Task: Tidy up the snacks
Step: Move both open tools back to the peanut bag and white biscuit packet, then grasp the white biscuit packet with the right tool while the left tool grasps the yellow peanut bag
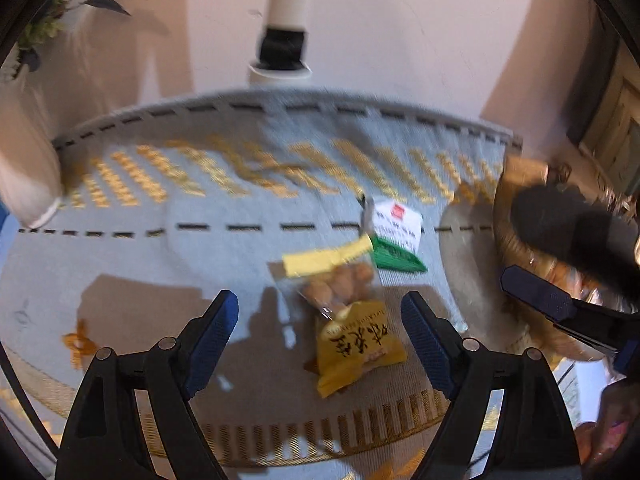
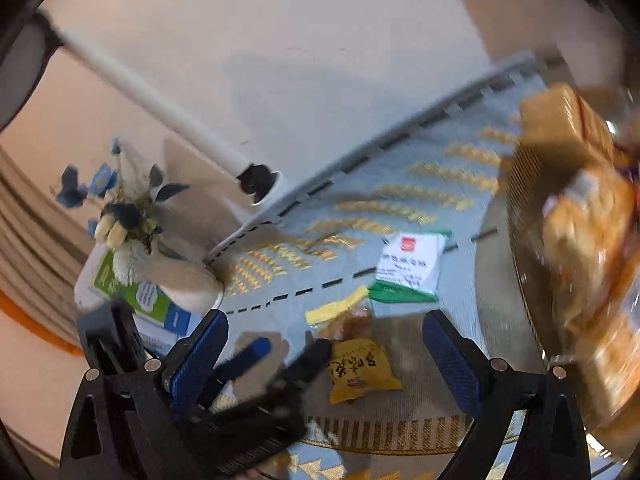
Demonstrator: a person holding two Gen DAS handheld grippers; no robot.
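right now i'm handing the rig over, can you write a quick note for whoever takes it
Left gripper: open, empty, above the yellow snack packet.
Right gripper: open, empty, facing the same packets, with the basket on its right.
On the blue patterned cloth: yellow snack packet nearest, clear bag of round snacks with a yellow header just behind it, white and green packet farthest.
Done: the basket already holds several bread-like packs.
Left: the three loose packets are not yet in the basket; the views are motion blurred, so check the aim before closing the fingers.
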